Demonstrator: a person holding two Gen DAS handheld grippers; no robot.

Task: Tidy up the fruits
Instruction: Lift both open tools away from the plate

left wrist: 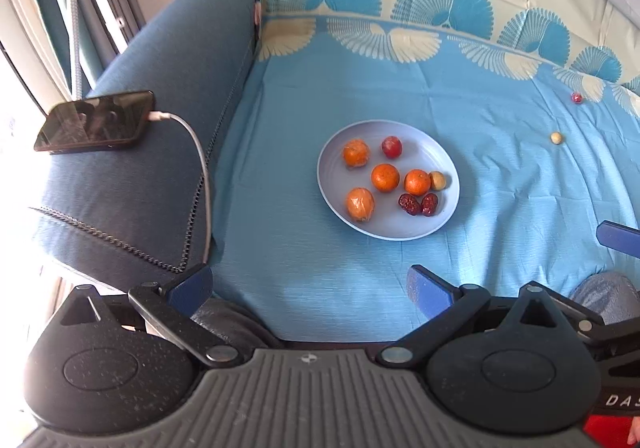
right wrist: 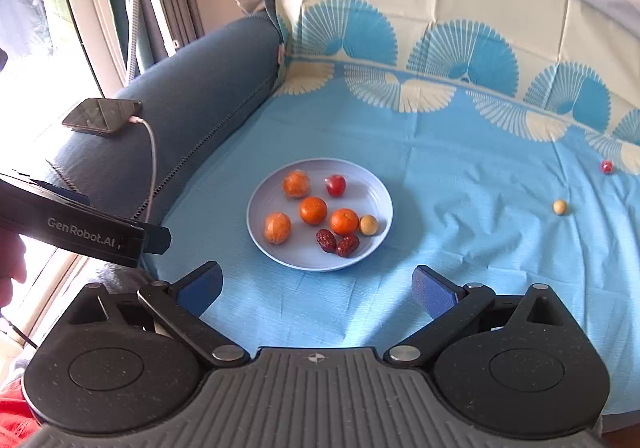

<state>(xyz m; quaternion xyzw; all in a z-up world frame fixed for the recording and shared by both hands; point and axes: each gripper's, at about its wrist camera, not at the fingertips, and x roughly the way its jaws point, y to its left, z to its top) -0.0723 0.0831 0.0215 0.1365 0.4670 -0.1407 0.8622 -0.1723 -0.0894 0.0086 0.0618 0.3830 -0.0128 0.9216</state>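
Observation:
A pale blue plate (left wrist: pixel 340 151) (right wrist: pixel 264 199) lies on the blue sheet. It holds several small oranges (left wrist: pixel 385 177) (right wrist: pixel 313 210), a red fruit (left wrist: pixel 391 147) (right wrist: pixel 335 185), a pale round fruit (left wrist: pixel 437 180) (right wrist: pixel 368 225) and two dried red dates (left wrist: pixel 419 204) (right wrist: pixel 337 243). Off the plate to the right lie a pale round fruit (left wrist: pixel 556 137) (right wrist: pixel 559 206) and a small red fruit (left wrist: pixel 576 97) (right wrist: pixel 607 166). My left gripper (left wrist: pixel 310 284) is open and empty, near side of the plate. My right gripper (right wrist: pixel 318 288) is open and empty, also short of the plate.
A blue sofa arm (left wrist: pixel 160 95) (right wrist: pixel 192 87) stands left, with a phone (left wrist: pixel 96 121) (right wrist: pixel 102 115) on a white charging cable (left wrist: pixel 202 167). The left gripper's body (right wrist: pixel 80 232) shows at left in the right wrist view; a blue finger of the right gripper (left wrist: pixel 618 238) shows at the left view's right edge.

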